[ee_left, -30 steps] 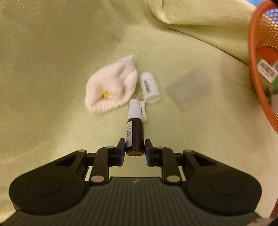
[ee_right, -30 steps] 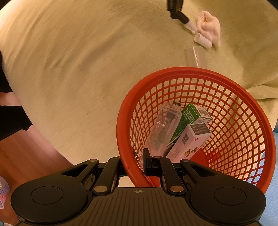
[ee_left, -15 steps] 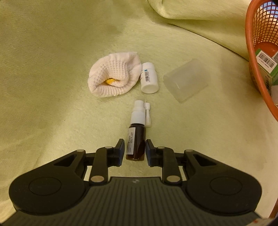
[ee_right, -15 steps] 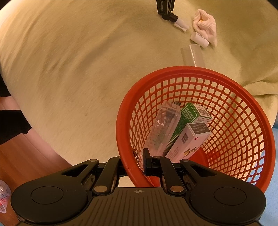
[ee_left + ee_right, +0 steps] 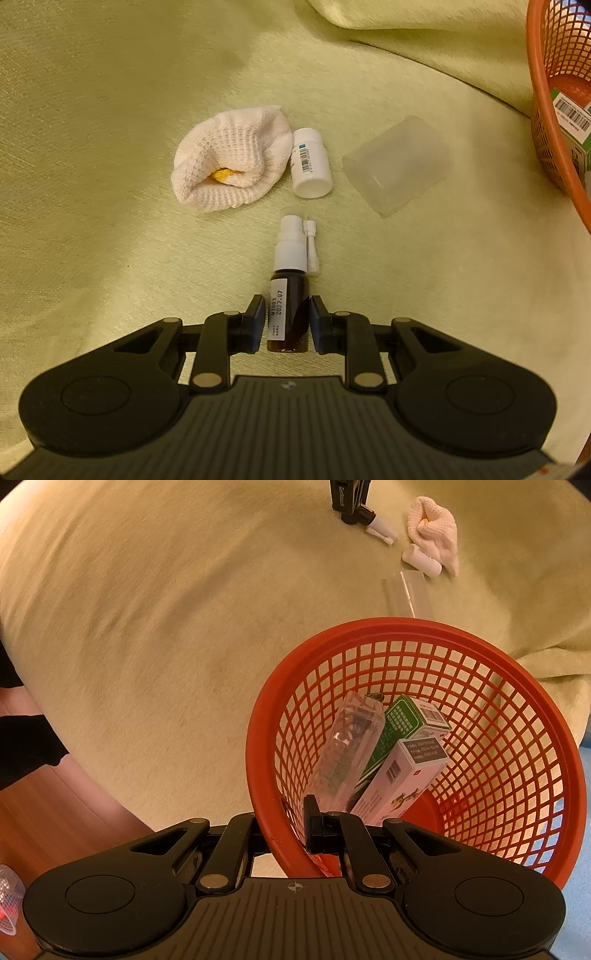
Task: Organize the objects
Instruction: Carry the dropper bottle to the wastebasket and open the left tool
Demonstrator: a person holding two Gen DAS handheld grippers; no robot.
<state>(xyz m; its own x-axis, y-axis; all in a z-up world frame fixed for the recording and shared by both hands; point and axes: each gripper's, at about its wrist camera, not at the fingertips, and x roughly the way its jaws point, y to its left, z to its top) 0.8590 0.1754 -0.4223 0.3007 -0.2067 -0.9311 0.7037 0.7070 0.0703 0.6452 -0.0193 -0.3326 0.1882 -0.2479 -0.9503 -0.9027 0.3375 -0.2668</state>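
Note:
My left gripper (image 5: 287, 319) is shut on a brown spray bottle (image 5: 290, 295) with a white nozzle, held just above the green cloth. Beyond it lie a white knitted cloth (image 5: 231, 168), a small white bottle (image 5: 310, 168) and a clear plastic cup (image 5: 397, 168) on its side. My right gripper (image 5: 286, 821) is shut on the rim of the red mesh basket (image 5: 266, 775), which holds a clear case (image 5: 349, 753), a green box (image 5: 400, 725) and a white box (image 5: 402, 775). The left gripper (image 5: 349, 502) also shows far off in the right wrist view.
The green cloth (image 5: 110, 110) covers a soft surface with a fold at the back right. The basket's edge (image 5: 543, 110) shows at the far right of the left wrist view. A wooden floor (image 5: 44, 830) lies beyond the cloth's edge at lower left.
The left gripper has drawn back with the spray bottle, away from the cloth and white bottle. The right gripper and basket have shifted slightly nearer those objects.

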